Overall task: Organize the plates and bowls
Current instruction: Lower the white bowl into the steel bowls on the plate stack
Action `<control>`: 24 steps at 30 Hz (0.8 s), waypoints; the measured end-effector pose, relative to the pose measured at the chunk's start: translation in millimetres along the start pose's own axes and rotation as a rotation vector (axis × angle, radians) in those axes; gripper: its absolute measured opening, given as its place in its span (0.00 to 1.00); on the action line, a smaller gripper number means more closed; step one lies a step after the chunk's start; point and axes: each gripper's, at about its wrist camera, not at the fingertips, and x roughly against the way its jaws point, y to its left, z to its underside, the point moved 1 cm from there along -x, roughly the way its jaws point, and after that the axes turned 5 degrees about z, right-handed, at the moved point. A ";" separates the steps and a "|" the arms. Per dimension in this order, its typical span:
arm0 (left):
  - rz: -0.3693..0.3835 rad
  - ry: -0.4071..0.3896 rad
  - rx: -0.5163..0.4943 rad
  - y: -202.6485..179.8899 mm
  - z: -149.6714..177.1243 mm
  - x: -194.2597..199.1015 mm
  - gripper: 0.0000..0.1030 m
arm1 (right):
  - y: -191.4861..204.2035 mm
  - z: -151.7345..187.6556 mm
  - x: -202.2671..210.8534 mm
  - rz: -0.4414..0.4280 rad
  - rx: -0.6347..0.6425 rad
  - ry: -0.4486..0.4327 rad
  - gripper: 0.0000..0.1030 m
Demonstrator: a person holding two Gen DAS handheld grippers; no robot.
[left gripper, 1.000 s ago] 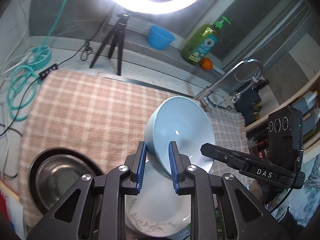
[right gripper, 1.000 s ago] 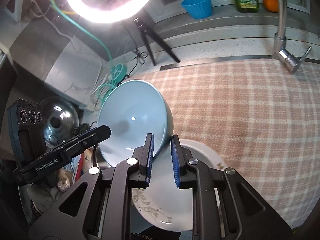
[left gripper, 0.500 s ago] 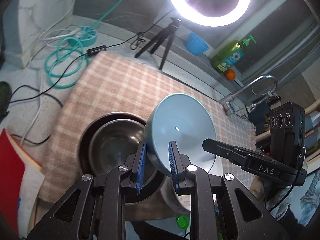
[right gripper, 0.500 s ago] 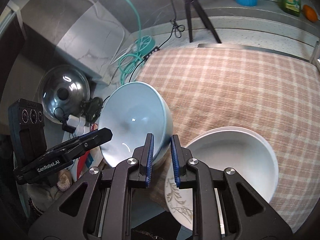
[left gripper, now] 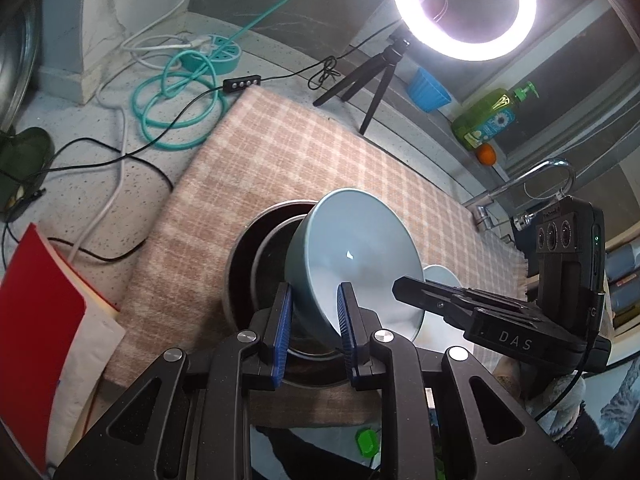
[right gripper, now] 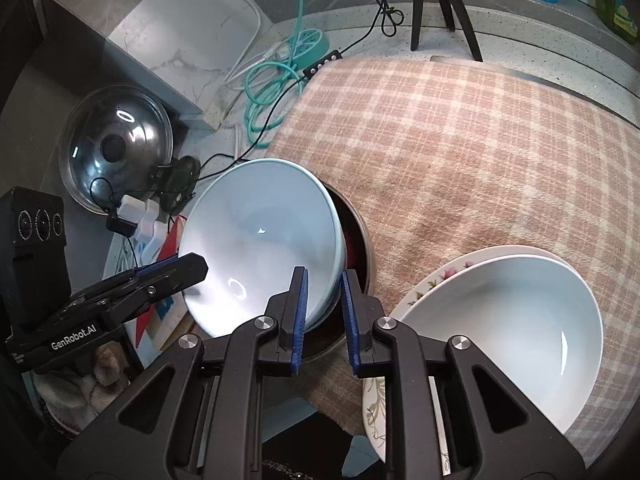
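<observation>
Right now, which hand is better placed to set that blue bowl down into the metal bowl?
Neither alone, I think: left gripper and right gripper each clamp opposite rims of the blue bowl, already tilted over the metal bowl. Lowering together looks safest.

pale blue bowl (left gripper: pixel 352 256) tilted over steel bowl (left gripper: pixel 264 252); white bowl (right gripper: pixel 504 328) on floral plate (right gripper: pixel 436 276).

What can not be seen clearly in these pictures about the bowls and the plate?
- Metal bowl inside: both views, mostly covered by the blue bowl.
- Blue bowl's underside: both views, so contact with the metal bowl is uncertain.
- Flowered plate: right view, largely under the white bowl; left view, nearly hidden.
</observation>
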 end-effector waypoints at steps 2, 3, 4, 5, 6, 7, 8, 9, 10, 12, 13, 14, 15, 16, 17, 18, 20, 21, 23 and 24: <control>-0.005 0.003 0.001 2.9 1.3 -0.4 0.20 | 2.7 0.6 -4.7 0.008 0.009 0.006 0.17; -0.007 0.005 0.002 3.9 1.6 -0.7 0.20 | 3.8 0.8 -6.4 0.014 0.016 0.008 0.17; -0.008 0.007 0.003 4.8 2.0 -0.8 0.20 | 4.7 0.6 -8.1 0.019 0.020 0.009 0.17; -0.009 0.008 0.004 5.9 2.5 -1.0 0.20 | 5.8 0.7 -9.6 0.023 0.022 0.011 0.17; -0.011 0.009 0.003 6.4 2.8 -1.2 0.20 | 6.1 0.5 -11.1 0.025 0.024 0.014 0.17; -0.013 0.010 0.002 6.9 2.9 -1.4 0.20 | 6.4 0.4 -12.5 0.026 0.023 0.016 0.17; -0.015 0.011 0.003 7.7 3.0 -1.8 0.20 | 6.5 0.2 -14.2 0.027 0.023 0.020 0.17; -0.016 0.014 0.004 8.4 3.1 -2.3 0.20 | 6.6 0.3 -15.2 0.029 0.023 0.023 0.17; -0.018 0.016 0.004 8.7 2.9 -2.7 0.20 | 6.8 0.5 -16.2 0.030 0.023 0.025 0.17; -0.018 0.018 0.004 9.8 3.4 -3.2 0.20 | 7.7 0.4 -16.6 0.038 0.029 0.023 0.17; -0.019 0.019 0.004 10.1 3.7 -3.5 0.20 | 8.3 0.3 -16.9 0.042 0.032 0.022 0.17; -0.023 0.021 0.002 10.0 3.7 -4.1 0.20 | 8.7 0.0 -17.1 0.046 0.035 0.022 0.17; -0.031 0.021 0.001 10.1 3.7 -4.2 0.20 | 9.3 -0.2 -17.1 0.048 0.040 0.022 0.19; -0.045 0.018 0.000 10.3 3.6 -3.6 0.20 | 10.1 -0.2 -16.2 0.051 0.043 0.019 0.19; -0.047 0.012 -0.004 9.9 3.2 -2.6 0.20 | 10.3 -0.4 -15.0 0.051 0.044 0.012 0.22; -0.046 0.006 -0.005 10.0 2.6 -1.1 0.20 | 10.6 -0.7 -13.2 0.044 0.044 0.005 0.29; -0.041 -0.001 -0.001 9.9 1.1 2.1 0.21 | 11.0 -1.1 -7.7 0.031 0.042 -0.018 0.35; -0.042 -0.005 -0.002 9.4 0.4 4.1 0.22 | 11.0 -0.9 -5.6 0.028 0.044 -0.026 0.38; -0.055 -0.020 -0.011 8.0 -0.5 8.1 0.25 | 11.2 -1.0 0.8 0.022 0.048 -0.049 0.45; -0.059 -0.027 -0.015 7.3 -0.9 10.1 0.28 | 10.5 -1.1 3.7 0.020 0.045 -0.060 0.50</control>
